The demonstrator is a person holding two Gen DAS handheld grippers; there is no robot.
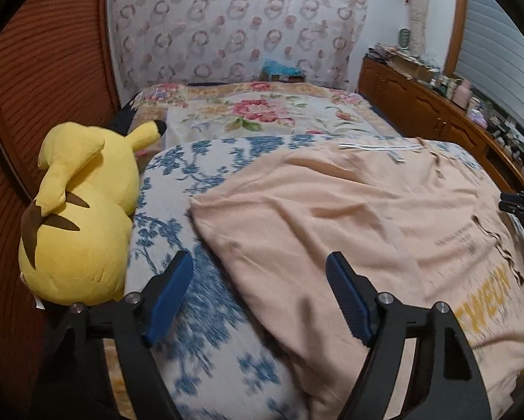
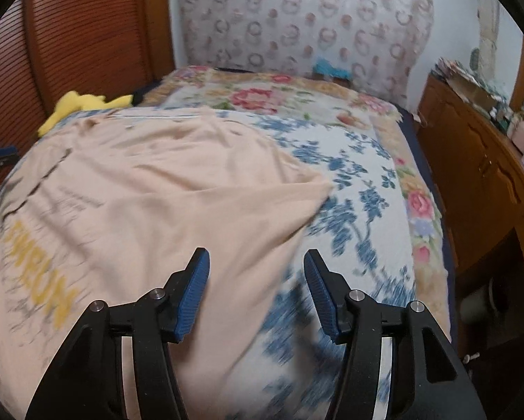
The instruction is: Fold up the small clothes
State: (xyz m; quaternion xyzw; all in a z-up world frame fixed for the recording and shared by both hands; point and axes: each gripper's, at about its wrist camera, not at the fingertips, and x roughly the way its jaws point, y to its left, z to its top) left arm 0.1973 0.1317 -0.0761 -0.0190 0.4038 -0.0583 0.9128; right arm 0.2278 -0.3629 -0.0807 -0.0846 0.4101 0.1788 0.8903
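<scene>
A peach T-shirt [image 1: 349, 217] with yellow lettering lies spread on the blue-flowered bedspread [image 1: 178, 189]. My left gripper [image 1: 260, 262] hovers above the shirt's left edge, open, with nothing between its blue pads. In the right wrist view the same T-shirt [image 2: 150, 189] fills the left half, its sleeve corner reaching right over the bedspread [image 2: 363, 189]. My right gripper [image 2: 256, 257] is open above the shirt's right edge, pads apart from the cloth. The right gripper's tip [image 1: 519, 204] shows at the right rim of the left wrist view.
A yellow plush toy [image 1: 83, 224] lies at the bed's left, against a wooden slatted wall [image 1: 45, 80]. A wooden dresser [image 2: 479, 175] crowded with small items runs along the bed's right. A rose-patterned blanket [image 1: 262, 112] covers the far end.
</scene>
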